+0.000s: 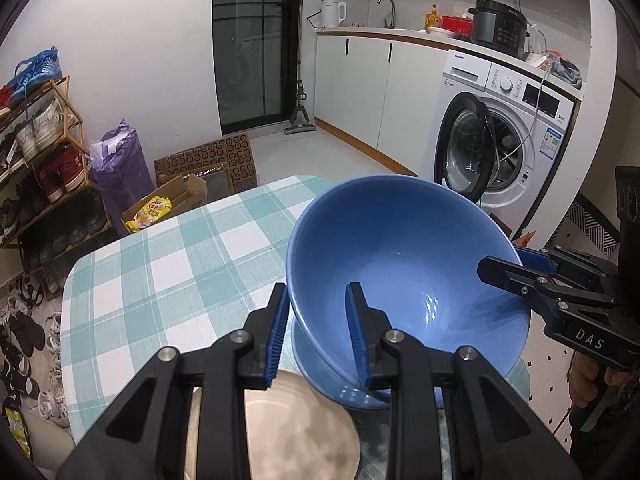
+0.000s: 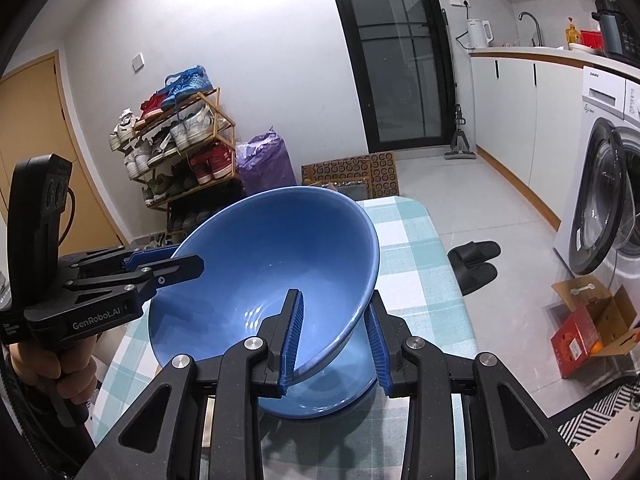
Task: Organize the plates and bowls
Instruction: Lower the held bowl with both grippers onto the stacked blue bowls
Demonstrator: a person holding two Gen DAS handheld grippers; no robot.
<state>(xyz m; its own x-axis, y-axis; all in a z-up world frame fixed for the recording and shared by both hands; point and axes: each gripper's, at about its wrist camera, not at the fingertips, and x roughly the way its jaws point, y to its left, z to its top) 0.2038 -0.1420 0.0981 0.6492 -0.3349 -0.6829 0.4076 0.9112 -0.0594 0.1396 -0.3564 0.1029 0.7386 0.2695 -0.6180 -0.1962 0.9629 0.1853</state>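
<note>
While you held the blue bowl [image 1: 400, 248] tilted above the checked table [image 1: 168, 264], left gripper [image 1: 320, 332] and right gripper [image 2: 334, 336] jaws each clamped opposite rim sections.

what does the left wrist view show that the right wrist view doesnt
Only the left wrist view shows the beige plate beneath the left tongs and the yellow snack bag in a box on the floor.

Only the right wrist view shows the black slippers and the red box by the washing machine.

Both show the blue bowl, clamped at opposite rims by the left tongs and the right tongs, above the checked tablecloth.
</note>
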